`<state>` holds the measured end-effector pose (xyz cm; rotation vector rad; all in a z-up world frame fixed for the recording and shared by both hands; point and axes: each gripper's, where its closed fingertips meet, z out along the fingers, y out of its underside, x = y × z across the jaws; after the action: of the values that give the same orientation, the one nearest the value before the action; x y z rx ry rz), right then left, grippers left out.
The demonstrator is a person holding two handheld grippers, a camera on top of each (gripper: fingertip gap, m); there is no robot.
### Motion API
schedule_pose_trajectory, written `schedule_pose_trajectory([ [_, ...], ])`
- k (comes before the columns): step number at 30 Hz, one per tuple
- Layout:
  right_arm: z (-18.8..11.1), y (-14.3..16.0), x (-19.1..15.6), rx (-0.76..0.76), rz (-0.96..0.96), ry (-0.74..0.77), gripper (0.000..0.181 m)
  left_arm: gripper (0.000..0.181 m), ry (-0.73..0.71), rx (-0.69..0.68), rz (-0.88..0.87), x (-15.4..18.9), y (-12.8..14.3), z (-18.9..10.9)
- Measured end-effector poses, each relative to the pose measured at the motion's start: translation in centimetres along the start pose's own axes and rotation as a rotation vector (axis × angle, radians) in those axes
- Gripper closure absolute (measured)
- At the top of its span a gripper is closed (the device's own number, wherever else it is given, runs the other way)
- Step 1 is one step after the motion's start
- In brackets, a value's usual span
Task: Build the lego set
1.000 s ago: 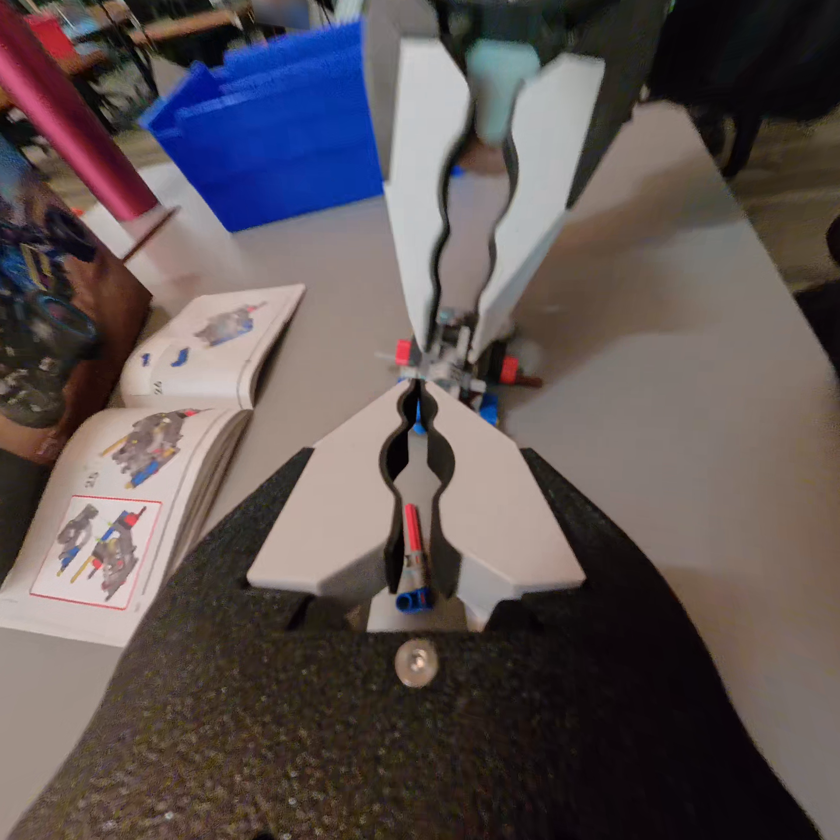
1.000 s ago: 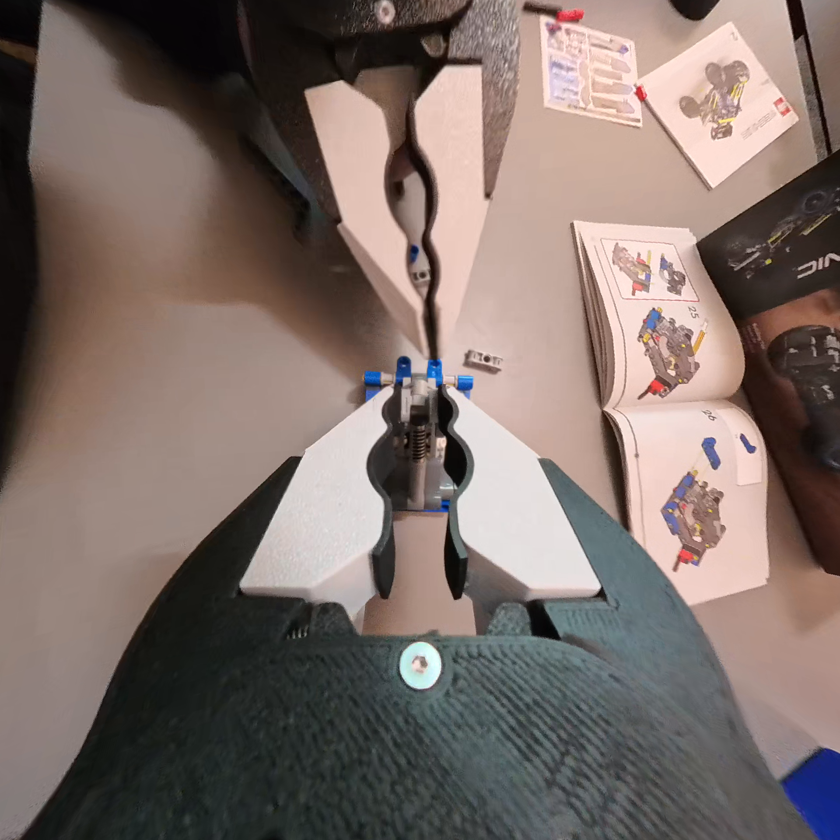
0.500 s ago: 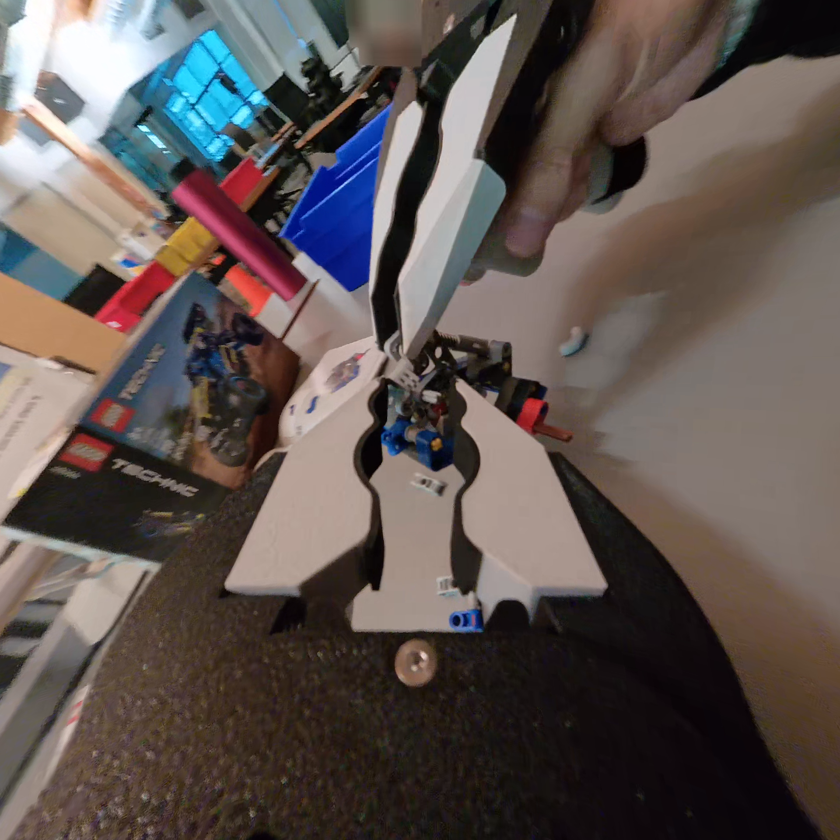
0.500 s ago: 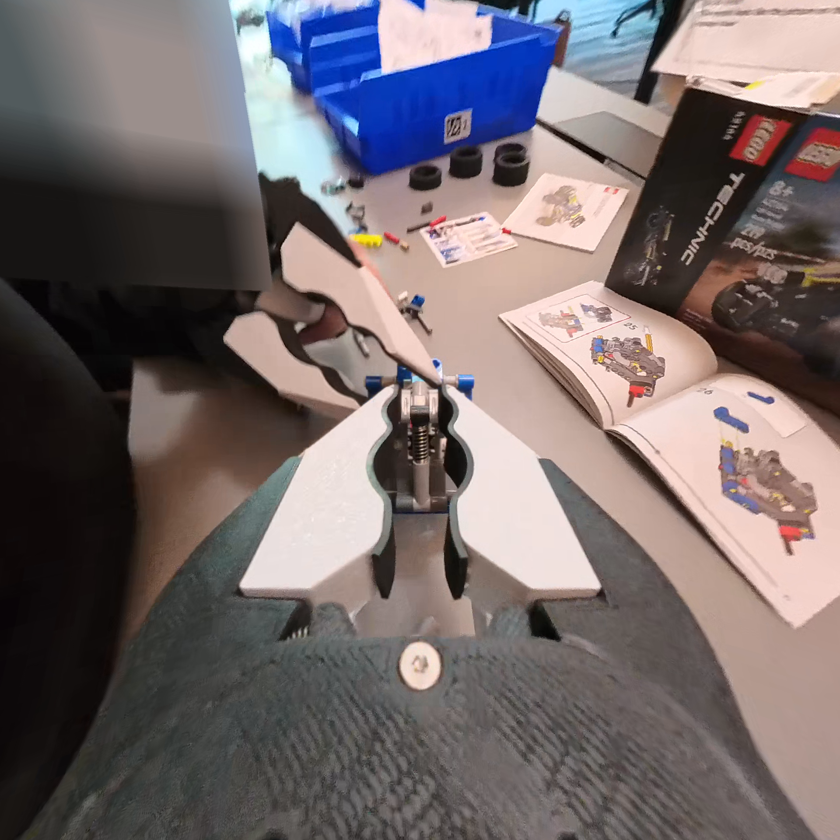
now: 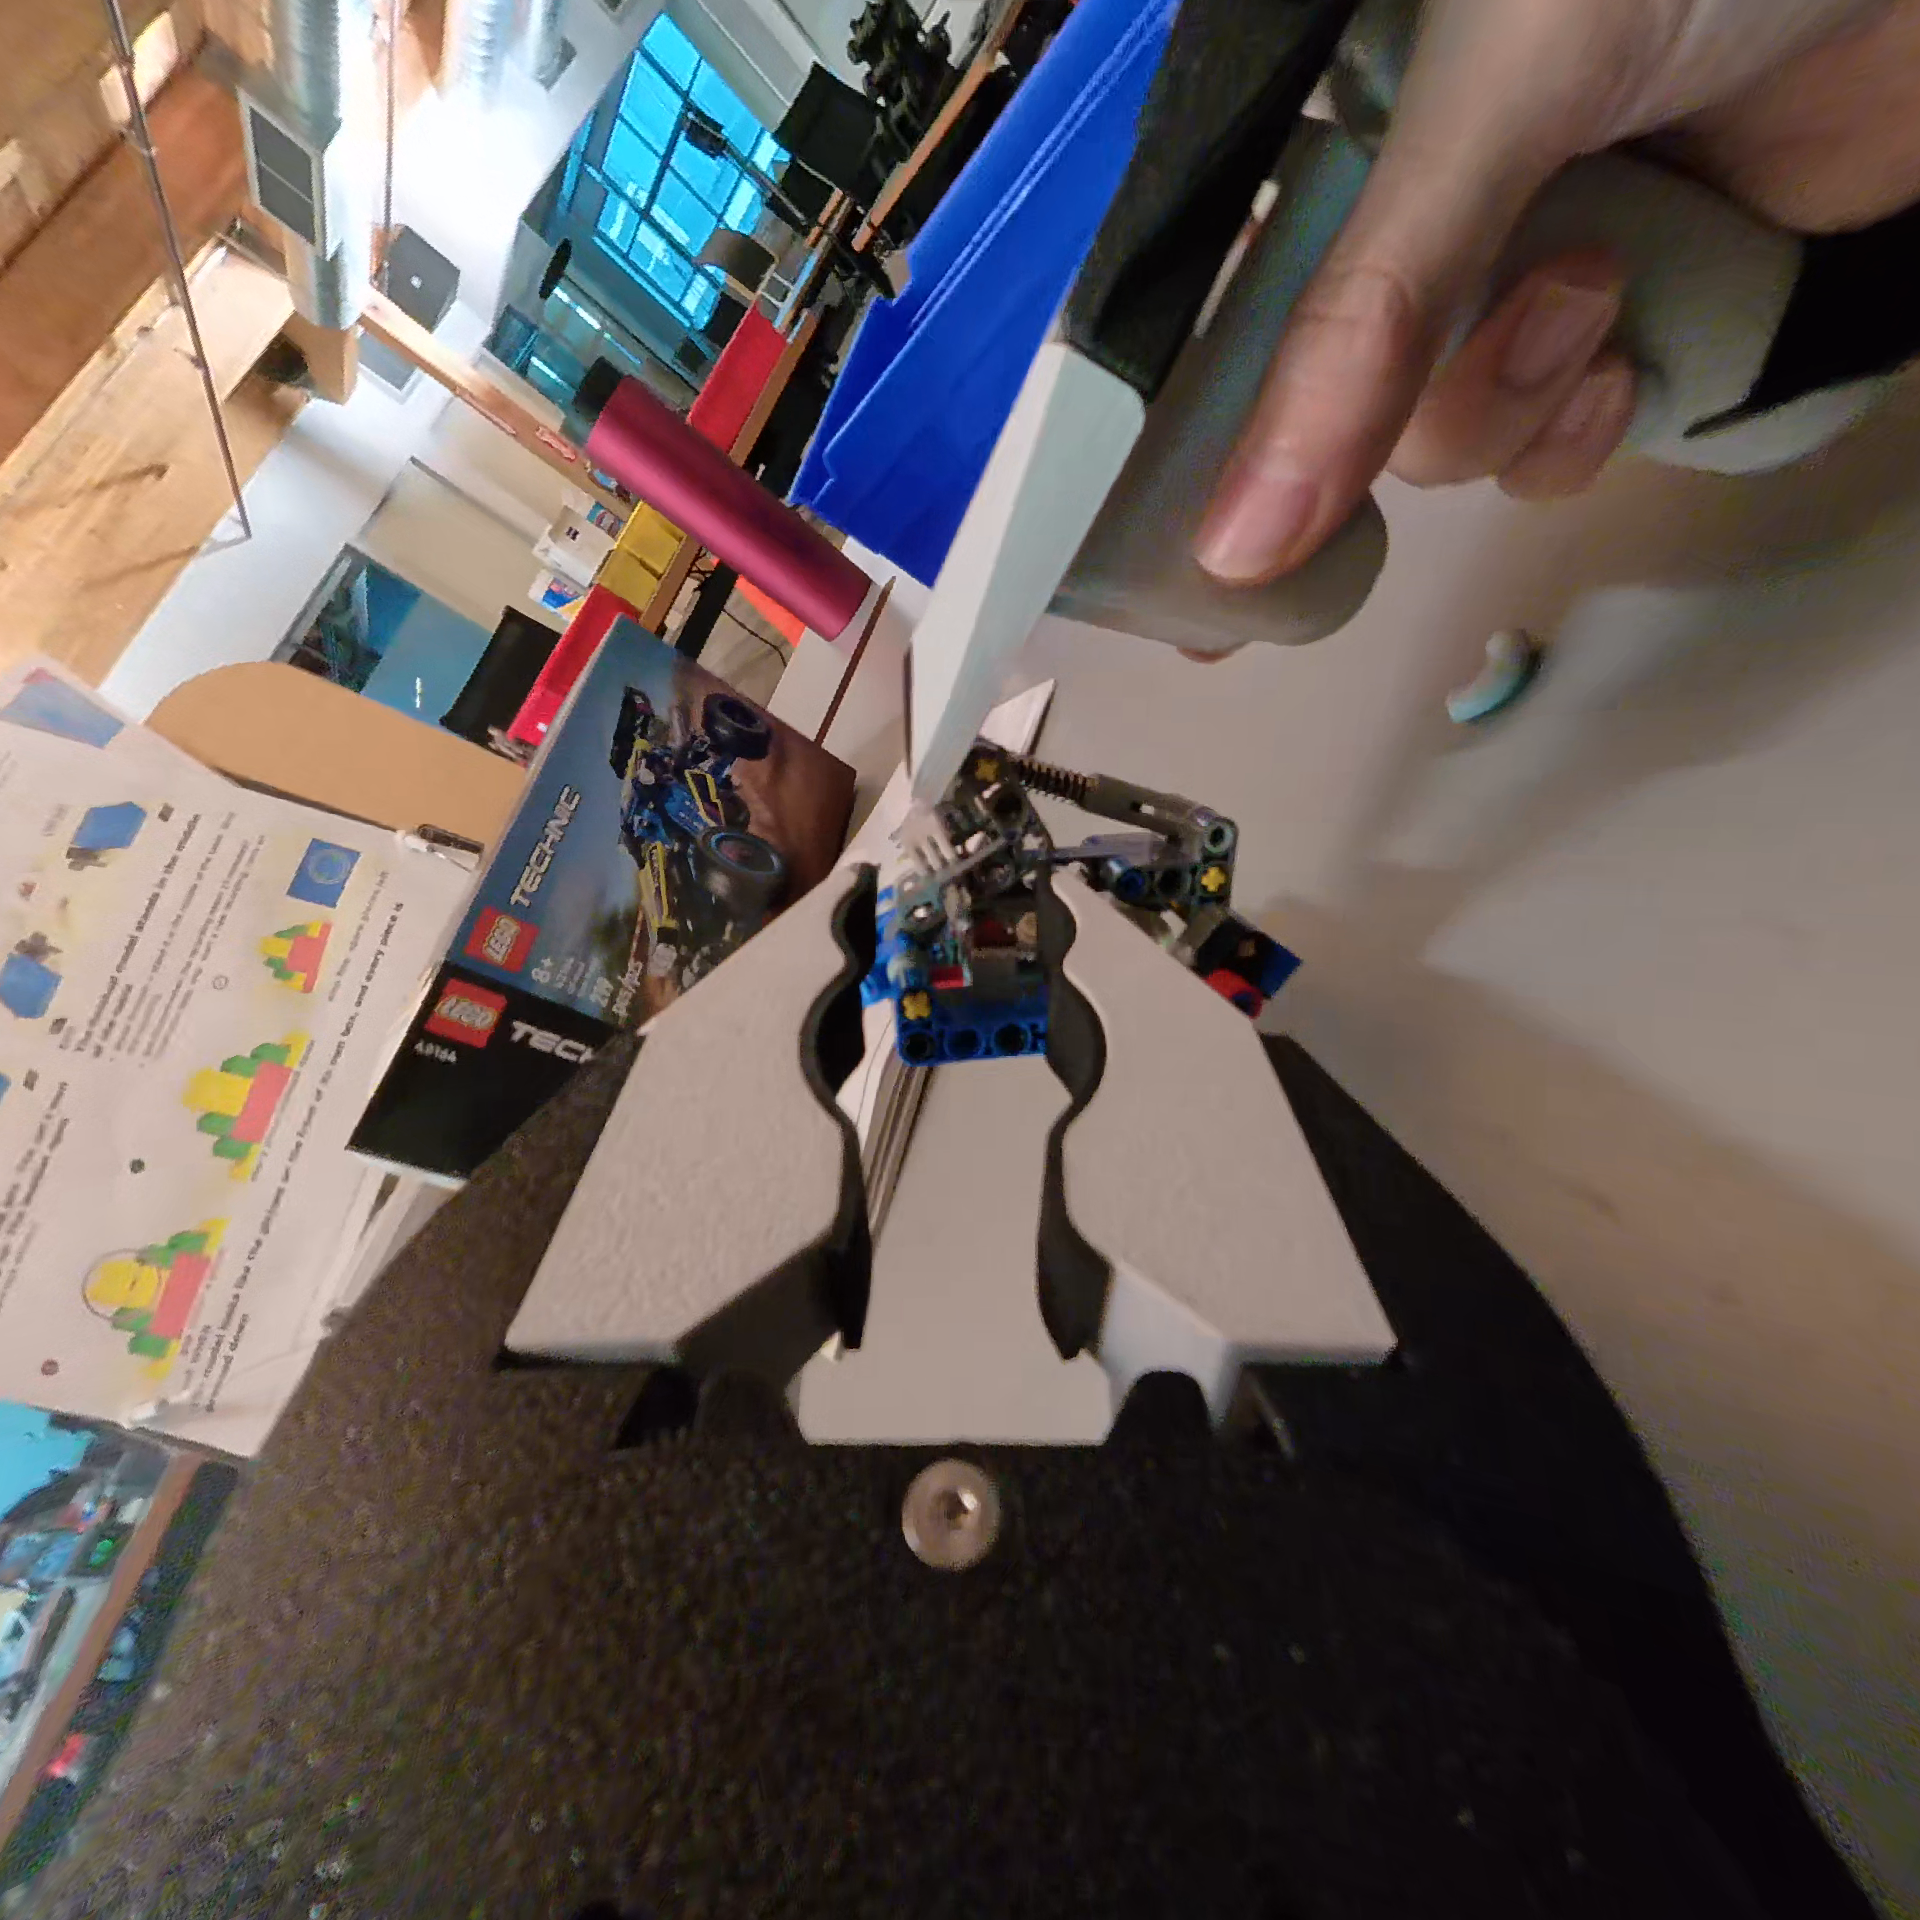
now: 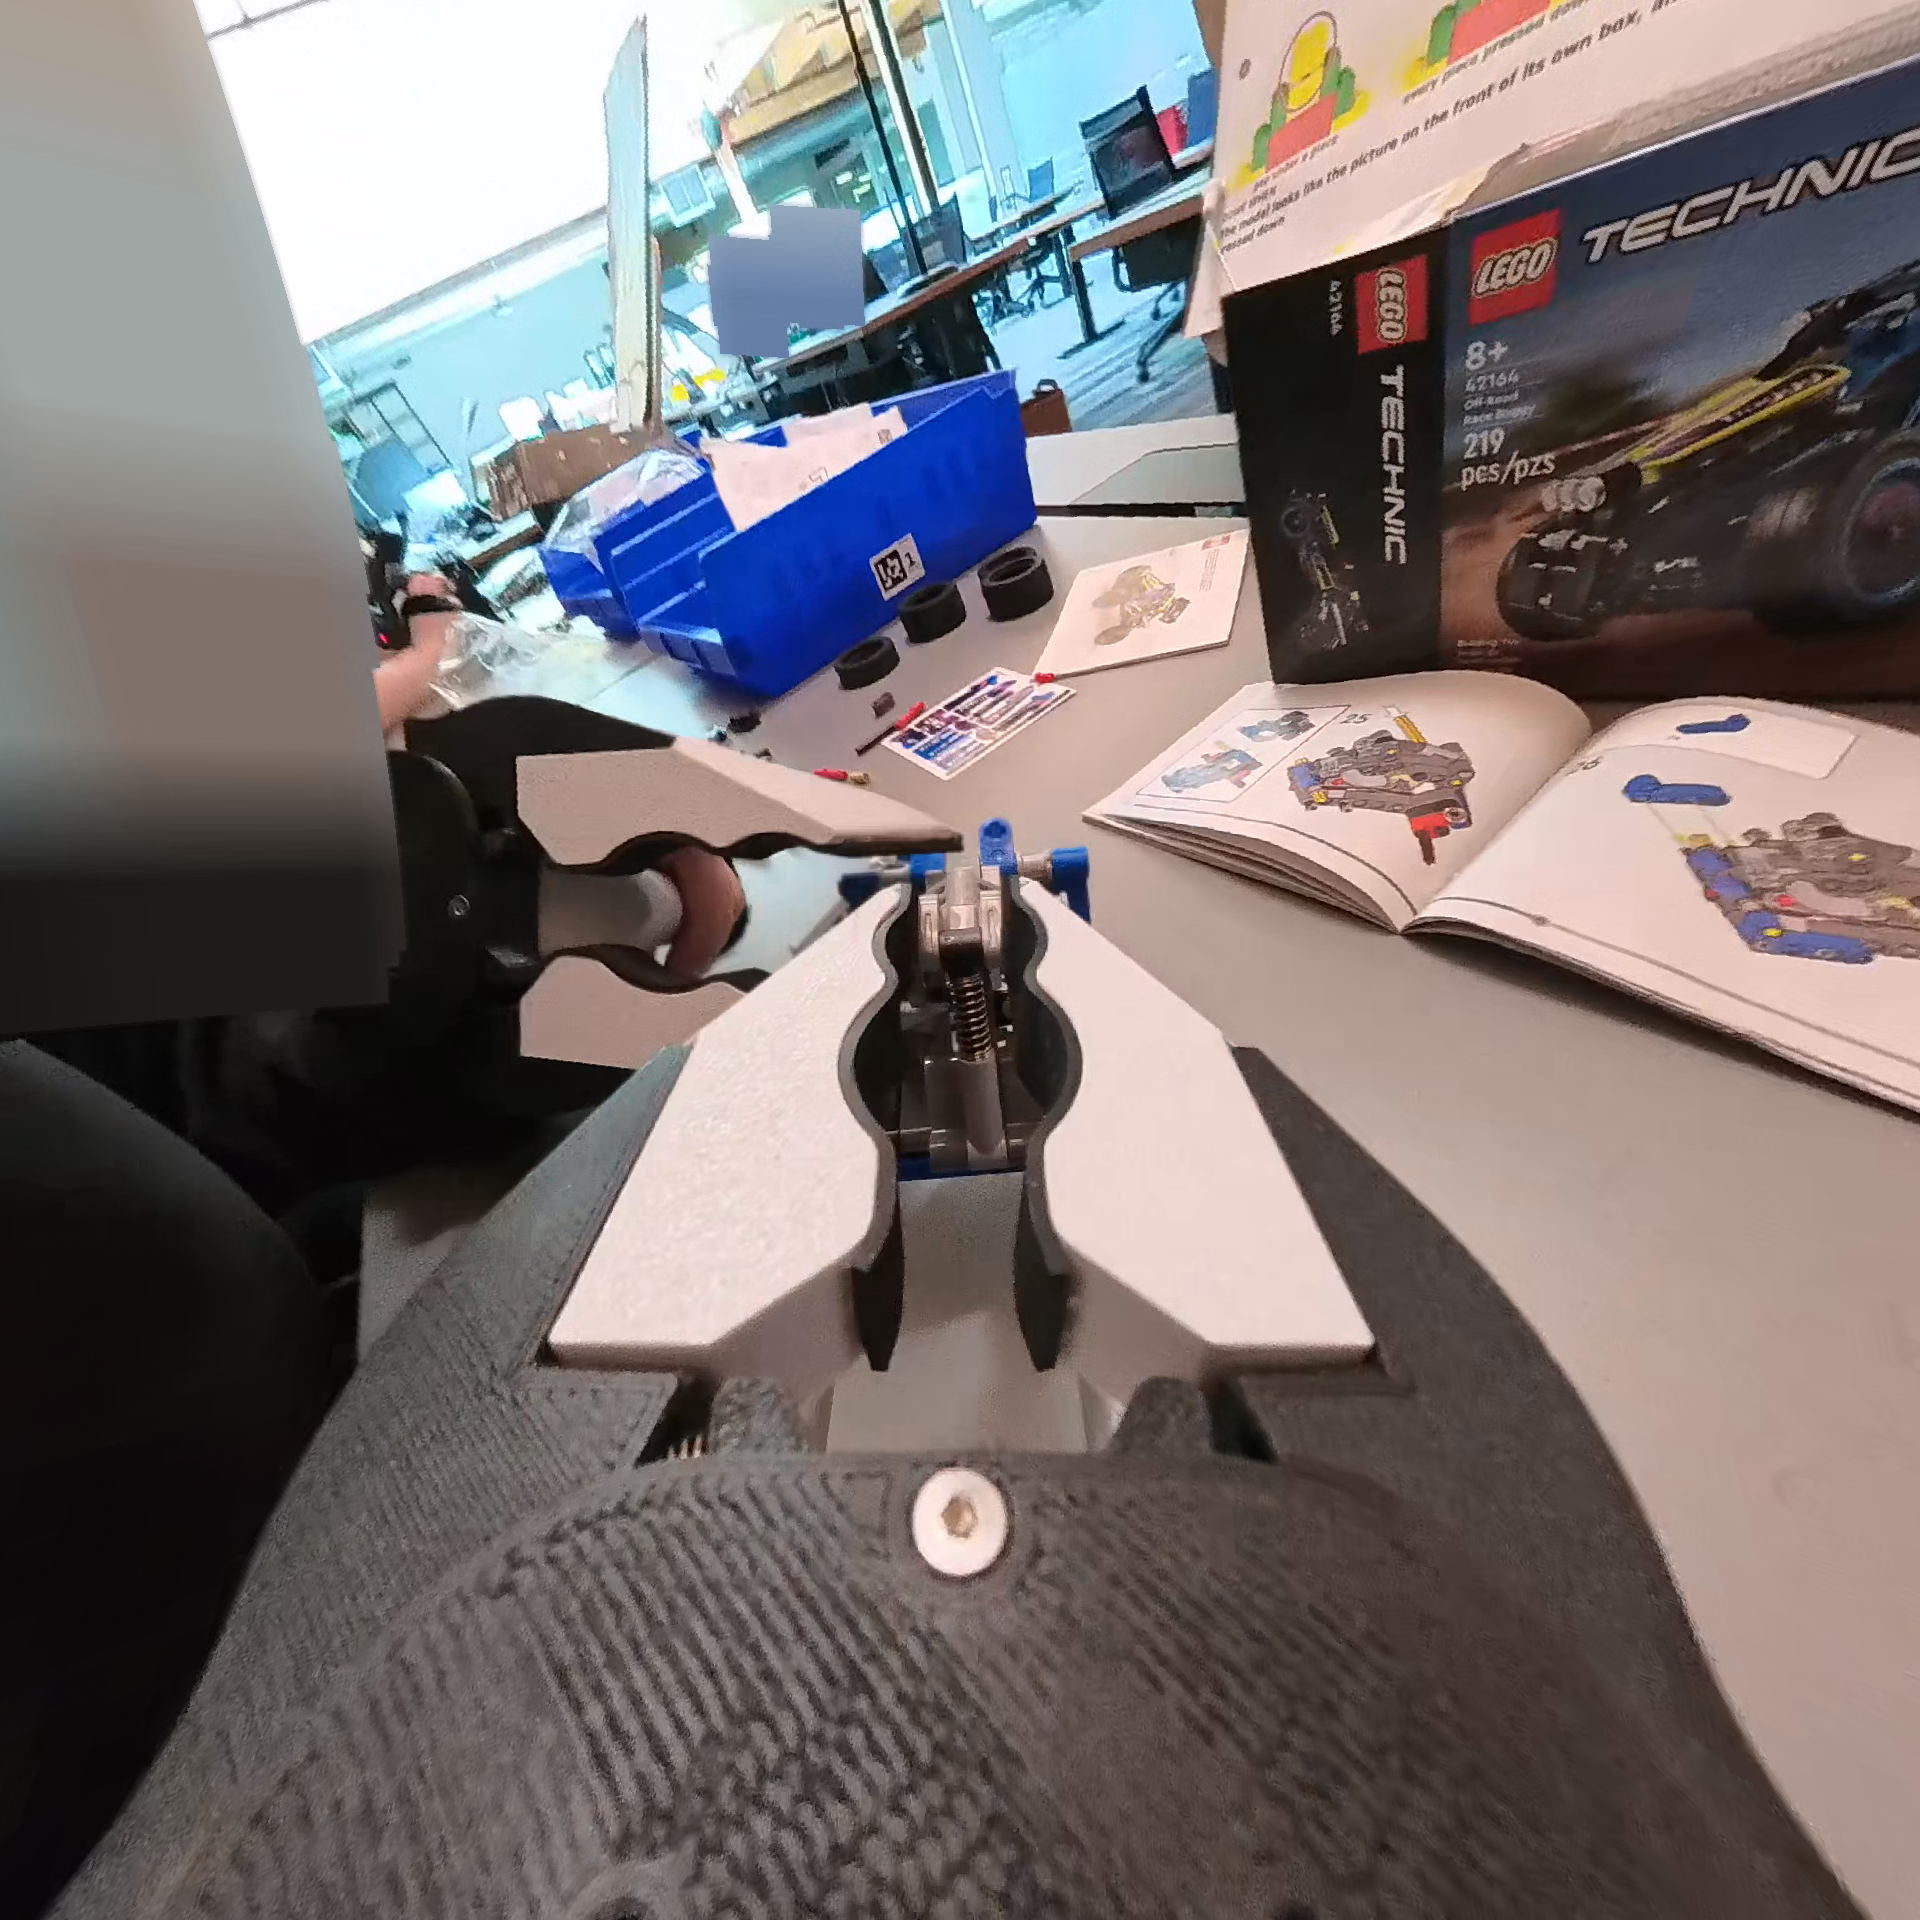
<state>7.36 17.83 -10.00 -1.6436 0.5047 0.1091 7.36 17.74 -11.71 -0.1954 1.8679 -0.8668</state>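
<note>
Right gripper (image 6: pixel 961 904): the grey-and-blue lego assembly (image 6: pixel 971 997) is clamped between its two fingers, with a coil spring and a grey strut seen in the gap between them.
Right gripper in the left wrist view (image 5: pixel 925 800): it is seen from the side, coming down from the upper right, with a person's hand (image 5: pixel 1475 270) wrapped round its handle.
Left gripper (image 5: pixel 951 914): its fingers stand moderately apart; the blue end of the lego assembly (image 5: pixel 977 966) is seen between the tips. Whether the fingers press on it cannot be told.
Left gripper in the right wrist view (image 6: pixel 935 862): it is turned on its side, upper finger tip just beside the blue pins at the front of the assembly.
Lego assembly: it is held above the grey table (image 6: pixel 1455 1195), between the two grippers, which meet tip to tip.
Instruction booklet (image 6: pixel 1538 842): it lies open on the table to the right of the grippers, with coloured build diagrams on both pages.
Set box (image 6: pixel 1579 457): it stands upright behind the booklet, with a printed sheet (image 6: pixel 1340 94) resting on its top.
Blue bins (image 6: pixel 821 551): they are placed farther back on the table, with three black tyres (image 6: pixel 935 613) in front of them.
Sticker sheet (image 6: pixel 977 707): it lies flat near the tyres, small loose pieces scattered beside it.
</note>
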Motion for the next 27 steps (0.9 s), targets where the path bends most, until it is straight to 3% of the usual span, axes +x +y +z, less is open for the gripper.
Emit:
schedule_pose_trajectory([
  [5,-0.2,-0.1,-0.4,-0.034,-0.086,0.017,0.168,0.156,-0.004,-0.003,0.065,0.3,-0.3,0.1],
  [12,-0.2,-0.2,-0.7,0.078,-0.012,0.02,0.168,0.155,-0.046,-0.035,0.12,0.1,0.1,0.1],
  [15,-0.4,-0.4,-1.0,0.121,0.02,0.0,0.181,0.157,-0.06,-0.033,0.15,0.1,0.0,0.0],
  [19,-0.7,0.0,-0.8,0.011,-0.066,0.003,0.178,0.158,-0.069,-0.052,0.204,0.2,0.1,0.2],
  [21,-0.8,0.1,-0.9,-0.078,-0.181,0.036,0.157,0.158,-0.083,-0.063,0.226,0.1,0.2,0.2],
  [23,-0.8,0.1,-0.9,-0.154,-0.314,0.1,0.149,0.158,-0.079,-0.07,0.239,0.2,0.3,0.2],
  [27,-0.3,0.8,-0.7,-0.287,-0.42,0.154,0.155,0.158,-0.084,-0.071,0.275,0.5,0.1,0.3],
])
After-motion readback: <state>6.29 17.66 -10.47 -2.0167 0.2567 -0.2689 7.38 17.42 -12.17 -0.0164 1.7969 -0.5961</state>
